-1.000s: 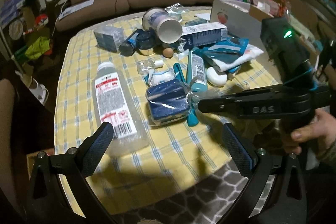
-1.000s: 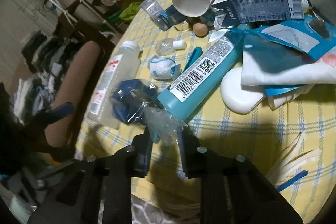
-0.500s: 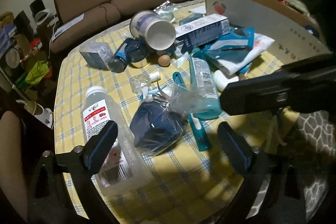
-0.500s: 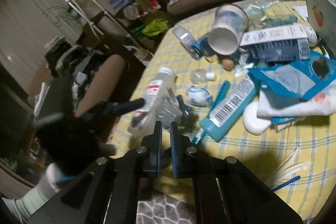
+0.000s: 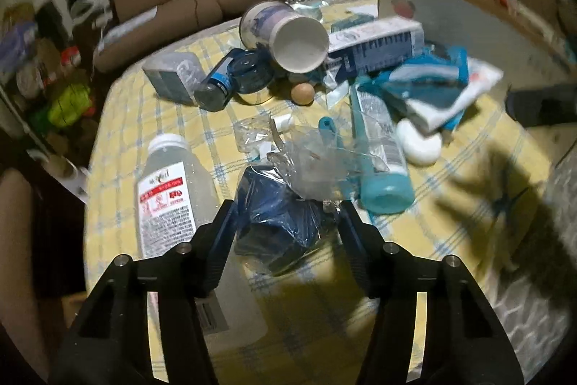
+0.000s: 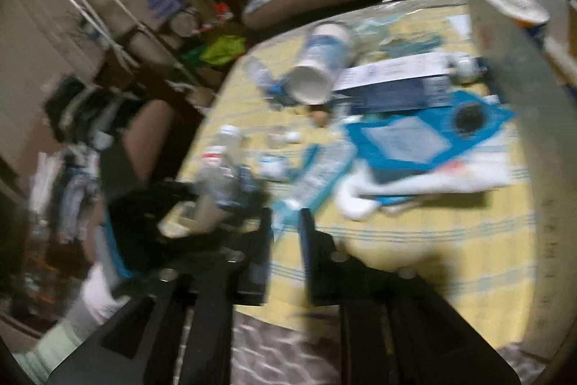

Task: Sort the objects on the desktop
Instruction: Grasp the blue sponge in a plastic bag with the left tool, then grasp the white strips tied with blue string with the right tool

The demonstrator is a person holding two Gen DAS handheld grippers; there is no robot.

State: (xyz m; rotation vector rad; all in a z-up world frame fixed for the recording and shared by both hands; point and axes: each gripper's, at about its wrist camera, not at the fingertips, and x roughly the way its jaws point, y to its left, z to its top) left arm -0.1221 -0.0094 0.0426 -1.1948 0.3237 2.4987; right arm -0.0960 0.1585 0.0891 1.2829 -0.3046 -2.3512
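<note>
Since the earlier frame the left gripper (image 5: 285, 222) has come down around the one dark blue bundle in clear plastic (image 5: 277, 226) on the desk (image 5: 450, 215); its jaws have been closing and flank the bundle, pads beside it. One clear bottle (image 5: 169, 201) lies alongside, cap pointing away. The right gripper (image 6: 285, 230) has let go; its jaws have been opening and are empty.

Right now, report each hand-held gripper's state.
Left hand-held gripper: just been closing around the blue bagged bundle; contact unclear.
Right hand-held gripper: just opened, holding nothing.
</note>
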